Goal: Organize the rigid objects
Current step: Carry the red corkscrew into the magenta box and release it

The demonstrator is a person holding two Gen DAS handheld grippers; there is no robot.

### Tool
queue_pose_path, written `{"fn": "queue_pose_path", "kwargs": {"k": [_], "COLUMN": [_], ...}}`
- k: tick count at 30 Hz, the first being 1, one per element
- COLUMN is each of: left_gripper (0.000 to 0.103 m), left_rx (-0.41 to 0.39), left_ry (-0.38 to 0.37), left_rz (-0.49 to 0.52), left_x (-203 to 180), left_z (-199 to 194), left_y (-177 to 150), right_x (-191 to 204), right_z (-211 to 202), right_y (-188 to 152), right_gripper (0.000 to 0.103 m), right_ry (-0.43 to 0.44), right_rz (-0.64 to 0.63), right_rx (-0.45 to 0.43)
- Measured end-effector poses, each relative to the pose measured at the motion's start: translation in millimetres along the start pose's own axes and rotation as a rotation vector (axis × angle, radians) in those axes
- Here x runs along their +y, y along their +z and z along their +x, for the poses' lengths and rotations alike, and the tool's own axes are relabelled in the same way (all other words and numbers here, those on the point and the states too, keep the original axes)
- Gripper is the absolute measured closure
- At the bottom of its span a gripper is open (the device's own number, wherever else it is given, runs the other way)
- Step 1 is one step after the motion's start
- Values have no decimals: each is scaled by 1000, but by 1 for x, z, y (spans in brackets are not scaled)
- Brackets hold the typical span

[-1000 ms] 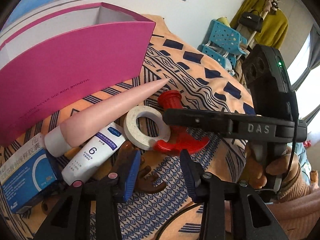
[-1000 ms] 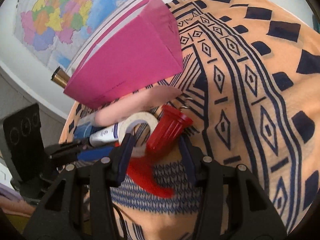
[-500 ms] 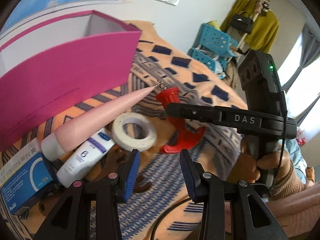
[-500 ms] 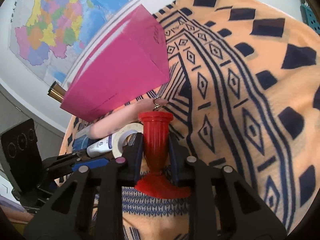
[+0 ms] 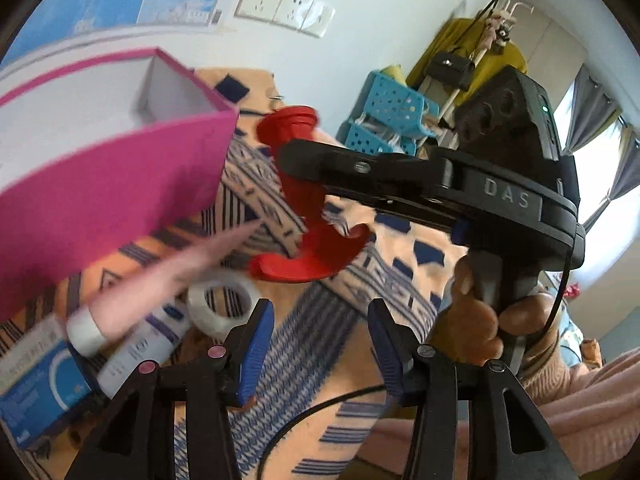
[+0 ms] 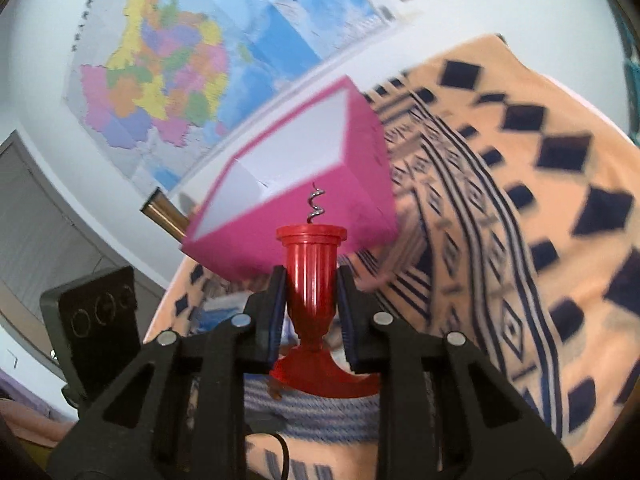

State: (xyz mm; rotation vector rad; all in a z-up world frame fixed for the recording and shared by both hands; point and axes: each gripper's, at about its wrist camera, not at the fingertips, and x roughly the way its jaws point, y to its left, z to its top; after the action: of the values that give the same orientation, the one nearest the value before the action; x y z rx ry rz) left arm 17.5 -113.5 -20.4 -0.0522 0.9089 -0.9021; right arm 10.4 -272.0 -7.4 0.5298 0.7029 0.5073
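My right gripper (image 6: pixel 312 300) is shut on a red plastic corkscrew (image 6: pixel 311 280), metal spiral pointing up, held in the air in front of an open pink box (image 6: pixel 304 184) with a white inside. In the left wrist view the corkscrew (image 5: pixel 298 200) hangs beside the box's (image 5: pixel 100 196) near corner. My left gripper (image 5: pixel 320 344) is open and empty, low over the blanket. On the blanket lie a pink cone-shaped tube (image 5: pixel 168 280), a white tape roll (image 5: pixel 222 304), a white tube (image 5: pixel 144 352) and a blue carton (image 5: pixel 38 392).
An orange and navy patterned blanket (image 6: pixel 500 240) covers the surface. A map (image 6: pixel 180 52) and wall sockets (image 5: pixel 284 8) are behind the box. Blue crates (image 5: pixel 392 124) and a coat rack stand at the far right.
My right gripper has shut on the red corkscrew and lifted it off the blanket, up toward the pink box. My left gripper stayed open and rose a little.
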Motion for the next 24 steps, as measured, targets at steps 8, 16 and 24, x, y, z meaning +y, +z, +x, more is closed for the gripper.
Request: {"fn": "queue_pose_path", "kwargs": {"k": [8,16,24], "left_gripper": [62,81,83], "left_rx": [-81,-138,-177], "left_ry": [99,212,279], "left_rz": [-15,-28,-30], "left_x": [16,39,58], "left_z": [-13,-28,-46], "left_y": [30,61,87], "right_x": [22,28,25], "right_z": [30,56,79], "right_y": [37,64,80], "right_gripper": [76,76,76], "right_ry": [87,122,126], "right_rz": [-20,9,60], "right_rx": [-27,-47,-62]}}
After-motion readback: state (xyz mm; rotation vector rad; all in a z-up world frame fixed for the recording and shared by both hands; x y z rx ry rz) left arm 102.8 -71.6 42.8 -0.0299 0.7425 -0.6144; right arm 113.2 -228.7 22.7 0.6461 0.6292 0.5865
